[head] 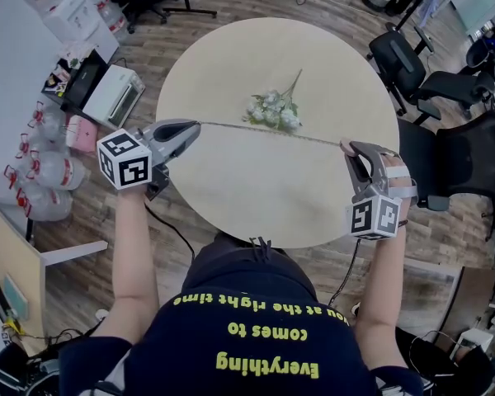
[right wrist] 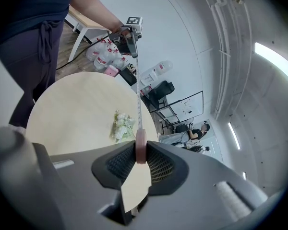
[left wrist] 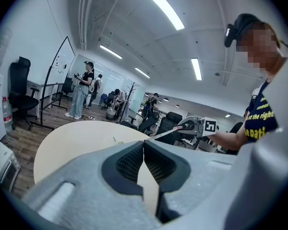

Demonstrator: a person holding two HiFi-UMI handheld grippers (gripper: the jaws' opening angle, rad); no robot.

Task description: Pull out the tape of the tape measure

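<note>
The tape point(head: 264, 130) seems light, thin and floppy. Left gripper point(head: 195, 125) fingers point(left wrist: 127, 163) are clenched on its end; the right gripper point(head: 349, 148) grasps the small, probably slippery pink case point(right wrist: 140, 147).

My left hand-held gripper point(head: 195, 125) hangs over the left edge of the surface point(head: 231, 205), and my right hand-held gripper point(head: 347, 147) over its right edge. The tape point(head: 264, 131) runs between them, from the left jaws to the tape measure point(right wrist: 140, 147) in the right jaws, crossing the near side of the flowers point(head: 274, 110) lying mid-surface. Chairs point(head: 412, 68) stand to the right, and bottles point(head: 54, 176) are on the floor to the left.
</note>
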